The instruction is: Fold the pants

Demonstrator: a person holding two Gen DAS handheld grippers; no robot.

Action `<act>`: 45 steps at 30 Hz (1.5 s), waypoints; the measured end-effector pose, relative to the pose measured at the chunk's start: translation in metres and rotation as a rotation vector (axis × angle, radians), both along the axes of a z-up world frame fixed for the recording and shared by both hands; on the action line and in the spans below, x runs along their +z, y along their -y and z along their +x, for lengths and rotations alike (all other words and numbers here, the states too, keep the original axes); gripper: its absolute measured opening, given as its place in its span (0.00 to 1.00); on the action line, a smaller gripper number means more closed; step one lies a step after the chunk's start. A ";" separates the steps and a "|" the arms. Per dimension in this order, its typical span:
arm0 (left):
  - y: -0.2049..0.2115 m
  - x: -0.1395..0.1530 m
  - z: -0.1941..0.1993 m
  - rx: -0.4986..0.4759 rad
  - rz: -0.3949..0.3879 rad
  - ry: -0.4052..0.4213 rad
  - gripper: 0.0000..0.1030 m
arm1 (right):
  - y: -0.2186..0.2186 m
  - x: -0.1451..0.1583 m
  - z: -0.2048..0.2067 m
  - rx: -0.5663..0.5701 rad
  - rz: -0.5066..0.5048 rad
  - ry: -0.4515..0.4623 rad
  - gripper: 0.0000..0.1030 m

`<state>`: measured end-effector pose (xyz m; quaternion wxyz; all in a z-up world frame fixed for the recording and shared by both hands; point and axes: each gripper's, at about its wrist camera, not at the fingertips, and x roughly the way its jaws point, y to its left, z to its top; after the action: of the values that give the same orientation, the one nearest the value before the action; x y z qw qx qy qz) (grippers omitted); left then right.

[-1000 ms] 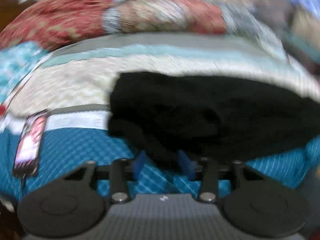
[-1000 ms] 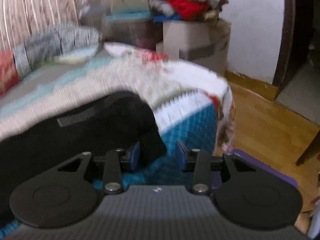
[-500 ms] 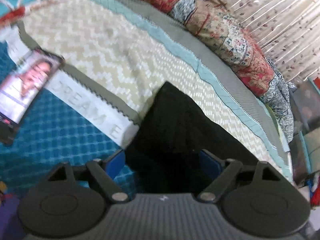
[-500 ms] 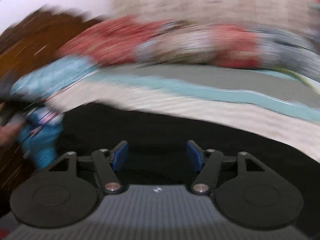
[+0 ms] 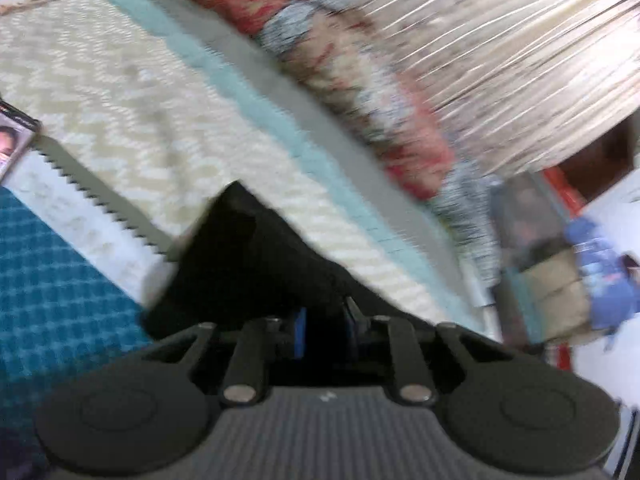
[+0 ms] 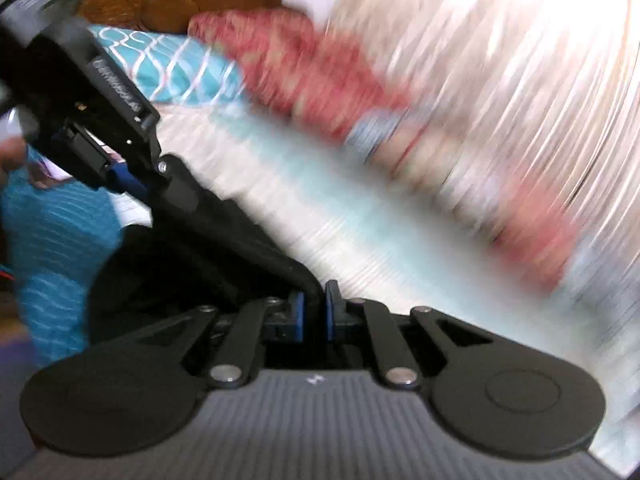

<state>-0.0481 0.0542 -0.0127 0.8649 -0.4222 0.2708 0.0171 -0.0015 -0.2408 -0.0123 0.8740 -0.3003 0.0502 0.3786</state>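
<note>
At lower centre of both wrist views you have the left gripper (image 5: 323, 330) and right gripper (image 6: 314, 316) each pinching an edge of the black pants (image 5: 244, 264) over the quilted bed (image 5: 132, 120), seemingly to carry a fold across.

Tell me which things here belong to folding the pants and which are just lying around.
For the job: black pants, left gripper, right gripper, both shut on the pants.
Lying about: phone, red patterned pillow, teal pillow.
</note>
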 end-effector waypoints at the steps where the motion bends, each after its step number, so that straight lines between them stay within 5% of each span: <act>1: 0.005 -0.001 -0.005 0.005 0.032 0.009 0.18 | -0.001 -0.003 -0.016 0.006 -0.030 0.105 0.12; 4: 0.016 -0.026 -0.014 0.042 0.176 -0.103 0.18 | -0.011 -0.040 -0.039 0.089 -0.170 0.109 0.13; 7: 0.008 -0.057 -0.027 0.040 0.063 -0.194 0.17 | -0.025 -0.076 -0.043 0.156 -0.263 -0.175 0.16; 11: 0.007 -0.054 -0.042 0.069 0.052 -0.199 0.22 | -0.035 -0.065 -0.046 0.139 -0.185 -0.197 0.26; 13: 0.007 -0.046 -0.043 0.065 0.072 -0.201 0.29 | -0.030 -0.050 -0.029 0.148 -0.127 -0.313 0.58; 14: 0.008 -0.040 -0.045 0.074 0.101 -0.202 0.40 | -0.025 -0.045 -0.021 0.160 -0.082 -0.391 0.62; 19: -0.001 -0.002 -0.074 0.150 0.241 -0.134 0.50 | 0.009 -0.016 0.002 0.134 0.226 -0.684 0.62; 25: -0.033 0.001 -0.108 0.275 0.270 -0.186 0.50 | 0.037 -0.036 0.029 -0.088 0.387 -0.894 0.54; 31: -0.018 0.011 -0.093 0.205 0.268 -0.158 0.50 | 0.064 -0.042 0.028 -0.261 0.525 -0.932 0.48; 38: 0.065 0.032 -0.009 -0.069 0.344 -0.057 0.50 | 0.119 -0.049 0.013 -0.427 0.623 -0.897 0.48; 45: 0.106 -0.008 0.045 -0.141 0.394 -0.239 0.50 | 0.275 -0.055 -0.013 -0.761 0.841 -0.758 0.48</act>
<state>-0.0028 -0.0521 -0.0208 0.8915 -0.2204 0.3914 0.0591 -0.0144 -0.5157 -0.0677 0.9107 0.2569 0.3036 0.1114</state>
